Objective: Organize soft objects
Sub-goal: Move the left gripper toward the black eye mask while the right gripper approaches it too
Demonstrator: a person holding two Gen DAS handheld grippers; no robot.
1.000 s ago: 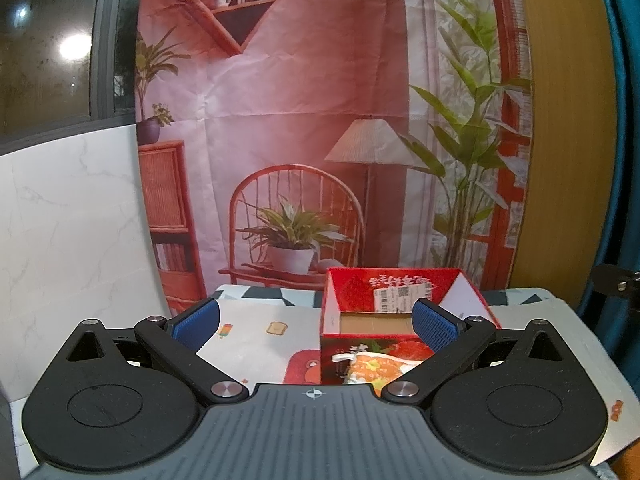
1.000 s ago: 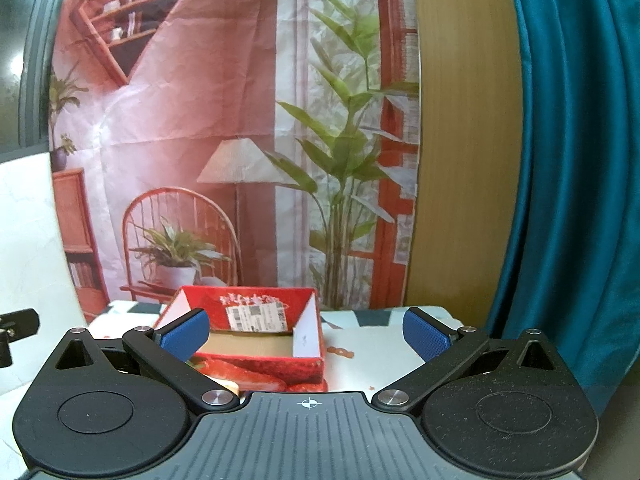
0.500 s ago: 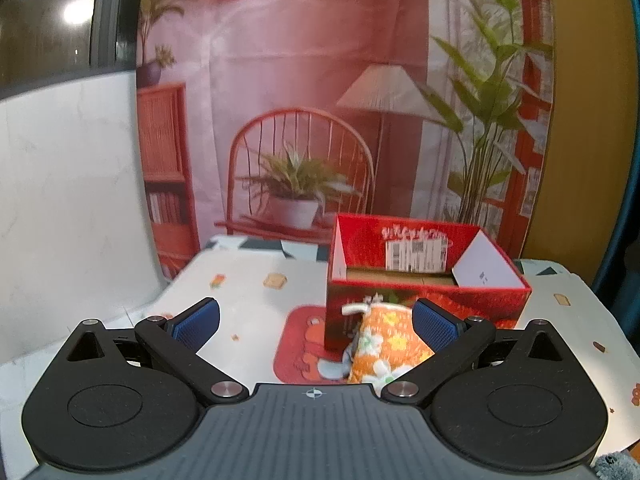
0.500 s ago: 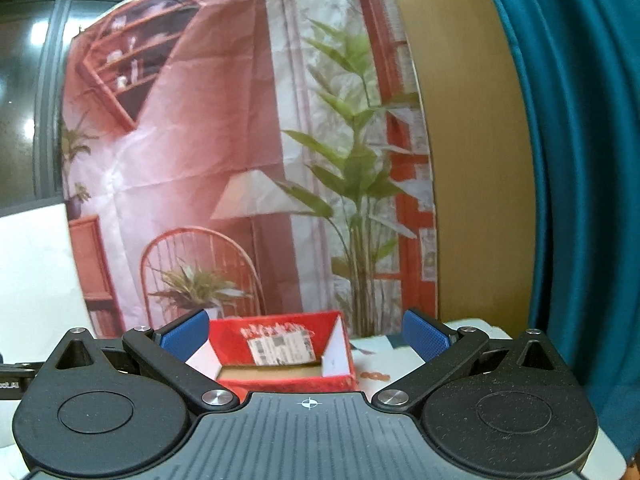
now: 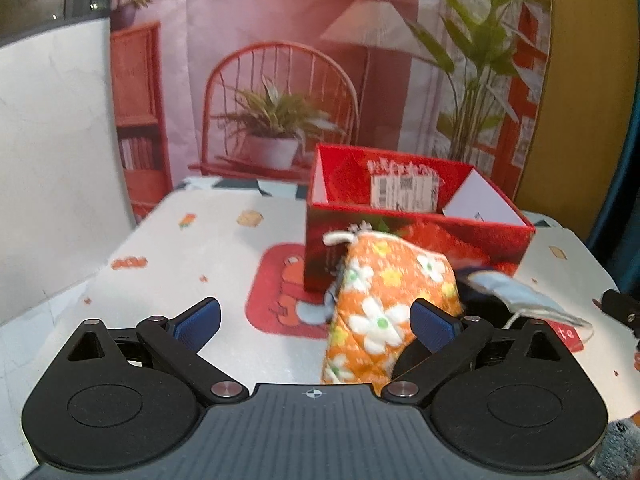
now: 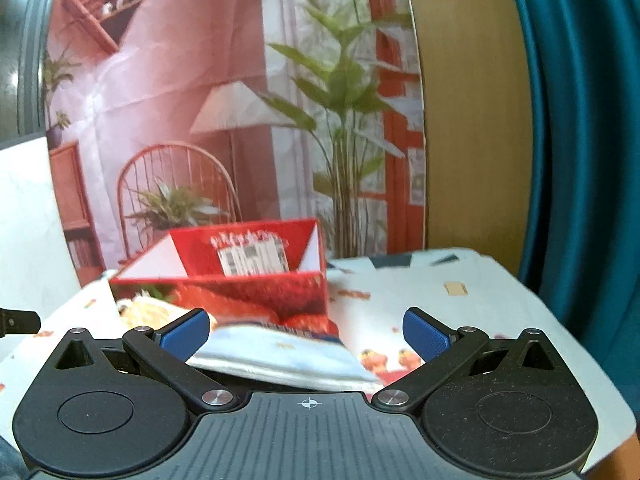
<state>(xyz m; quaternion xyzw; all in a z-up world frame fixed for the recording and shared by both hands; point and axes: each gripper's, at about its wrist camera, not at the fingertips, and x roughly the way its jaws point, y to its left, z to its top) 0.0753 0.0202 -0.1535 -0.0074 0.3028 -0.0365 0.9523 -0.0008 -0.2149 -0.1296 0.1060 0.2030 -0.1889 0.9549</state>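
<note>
Orange floral quilted mitt (image 5: 384,304) is leaning against the open red box (image 5: 416,216) mid-table beside a pale blue cloth (image 6: 280,354), box likely the drop target; left gripper (image 5: 316,318) and right gripper (image 6: 306,330) are hovering spread, gripping nothing.

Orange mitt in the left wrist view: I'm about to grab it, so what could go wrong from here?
1. The mitt leans on the box; a push could tip it or shove the box.
2. It sits toward the open left claw's right finger, so closing may catch only an edge.
3. The pale cloth lies close by and could get snagged.
</note>
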